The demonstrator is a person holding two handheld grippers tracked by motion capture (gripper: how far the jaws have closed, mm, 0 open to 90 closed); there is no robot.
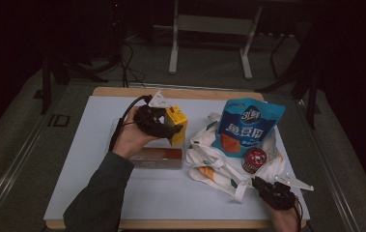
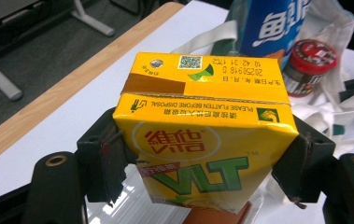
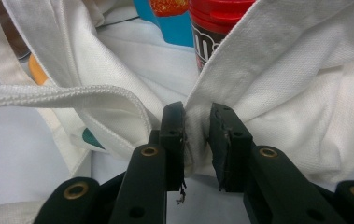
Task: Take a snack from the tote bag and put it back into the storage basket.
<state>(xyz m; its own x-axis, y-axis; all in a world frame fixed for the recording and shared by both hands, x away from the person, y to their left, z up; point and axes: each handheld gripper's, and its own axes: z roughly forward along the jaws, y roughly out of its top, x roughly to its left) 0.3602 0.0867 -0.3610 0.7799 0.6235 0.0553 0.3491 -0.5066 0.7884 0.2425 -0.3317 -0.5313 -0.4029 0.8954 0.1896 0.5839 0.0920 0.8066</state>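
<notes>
Apparently the work is packing groceries into the white canvas tote bag point(image 1: 219, 166) lying on the white tabletop point(image 1: 98, 145), and it looks roughly half done. A tall blue snack pouch point(image 1: 248, 126) and a small jar with a red lid point(image 1: 254, 159) already sit in the bag's mouth, the jar just beside the pouch's lower edge.

The left tool point(image 2: 202, 158) is clamped on the yellow cardboard drink carton point(image 2: 202, 135), its two black jaws pressing the carton's opposite sides; in the high view the carton point(image 1: 176, 123) is held above the tabletop, near the bag but not yet over it. The right tool point(image 3: 197, 140) pinches a fold of the bag's white cloth between its jaws, which stand close together on the fabric, seemingly to hold the opening up.

What seems left is carrying the carton across and lowering it in. A flat silver and red box point(image 1: 157, 157) lies on the tabletop below the carton, just beside the bag, and may follow.
</notes>
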